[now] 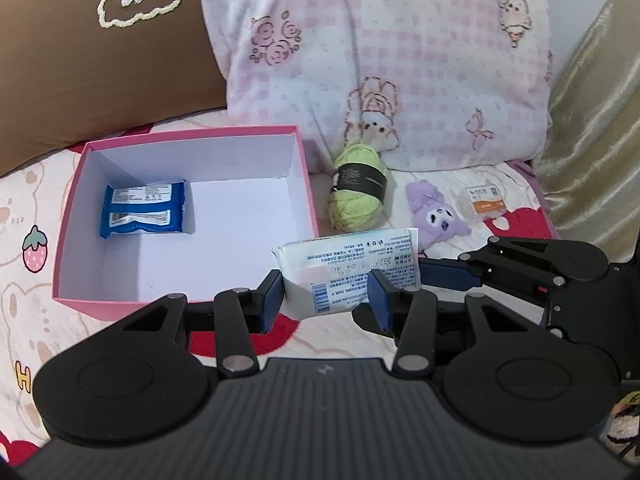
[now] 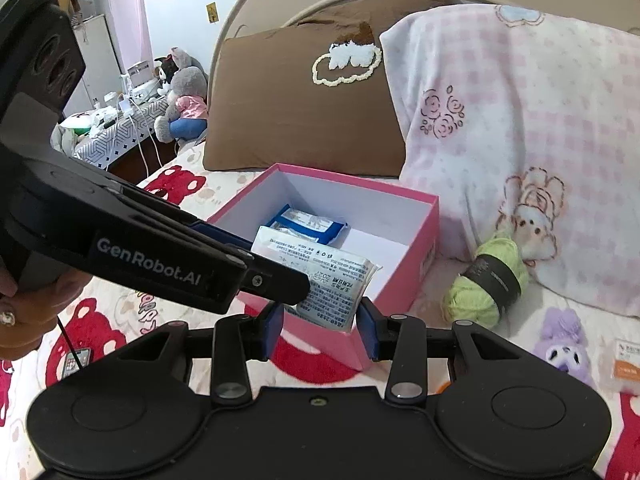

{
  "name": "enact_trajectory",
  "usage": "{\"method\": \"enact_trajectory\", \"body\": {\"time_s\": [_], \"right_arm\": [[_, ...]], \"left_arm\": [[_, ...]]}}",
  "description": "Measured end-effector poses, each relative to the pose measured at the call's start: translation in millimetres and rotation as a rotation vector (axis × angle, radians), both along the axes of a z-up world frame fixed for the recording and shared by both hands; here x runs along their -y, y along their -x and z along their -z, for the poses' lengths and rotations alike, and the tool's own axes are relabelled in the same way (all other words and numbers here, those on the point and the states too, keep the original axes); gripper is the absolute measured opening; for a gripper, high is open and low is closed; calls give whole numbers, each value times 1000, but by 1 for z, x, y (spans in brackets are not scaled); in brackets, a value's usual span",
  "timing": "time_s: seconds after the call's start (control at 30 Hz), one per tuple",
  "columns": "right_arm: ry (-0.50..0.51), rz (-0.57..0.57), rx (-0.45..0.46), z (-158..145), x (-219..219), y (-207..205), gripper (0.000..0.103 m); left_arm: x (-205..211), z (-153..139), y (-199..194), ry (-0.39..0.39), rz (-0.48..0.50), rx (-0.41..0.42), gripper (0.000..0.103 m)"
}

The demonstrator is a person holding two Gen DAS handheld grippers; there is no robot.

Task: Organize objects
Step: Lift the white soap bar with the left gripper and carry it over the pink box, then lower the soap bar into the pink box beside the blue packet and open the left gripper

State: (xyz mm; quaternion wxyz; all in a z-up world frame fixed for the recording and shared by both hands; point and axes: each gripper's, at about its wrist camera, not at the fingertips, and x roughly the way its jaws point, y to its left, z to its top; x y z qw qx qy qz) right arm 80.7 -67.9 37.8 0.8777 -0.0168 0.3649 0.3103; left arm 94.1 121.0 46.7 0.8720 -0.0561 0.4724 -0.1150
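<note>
A white printed packet (image 1: 348, 268) hangs just above the bed, by the near right corner of the pink box (image 1: 304, 176). My left gripper (image 1: 326, 300) is shut on its lower left part. My right gripper (image 2: 320, 328) is shut on the packet's (image 2: 332, 280) other end, and its arm (image 1: 520, 272) reaches in from the right. In the right wrist view the left gripper (image 2: 168, 256) crosses in from the left. The open box (image 2: 400, 272) holds a blue packet (image 1: 144, 212) against its far left wall.
Green yarn (image 1: 358, 188), a purple plush (image 1: 436, 216) and a small orange-labelled pack (image 1: 484, 200) lie on the bed right of the box. A brown pillow (image 1: 100, 72) and a pink checked pillow (image 1: 400, 60) stand behind. A person's hand (image 2: 24, 312) grips the left tool.
</note>
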Motion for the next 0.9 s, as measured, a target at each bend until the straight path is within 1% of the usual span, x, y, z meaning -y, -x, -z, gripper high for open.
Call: {"method": "enact_trajectory", "body": {"time_s": [0.13, 0.37, 0.43, 0.63, 0.7, 0.8, 0.83, 0.87, 0.9], "right_arm": [[13, -10, 7, 0, -10, -19, 45], [41, -20, -16, 4, -36, -69, 44], [50, -16, -29, 7, -43, -83, 44], [71, -10, -128, 31, -65, -127, 44], [104, -15, -136, 38, -74, -138, 44], [164, -29, -124, 45, -85, -147, 42], [179, -34, -123, 47, -88, -149, 41], [192, -41, -121, 48, -90, -147, 40], [205, -45, -108, 48, -92, -144, 40]], "left_arm": [[-12, -2, -19, -1, -16, -8, 44], [-36, 3, -64, -18, -33, -29, 44], [-45, 10, -79, -14, -28, -32, 45], [-61, 40, -117, -12, -37, -67, 45], [-66, 50, -128, 2, -39, -82, 44], [-77, 63, -142, 38, -52, -101, 44], [-81, 66, -143, 58, -70, -101, 44], [-86, 68, -143, 88, -89, -101, 44], [-88, 70, -141, 101, -91, -98, 44]]}}
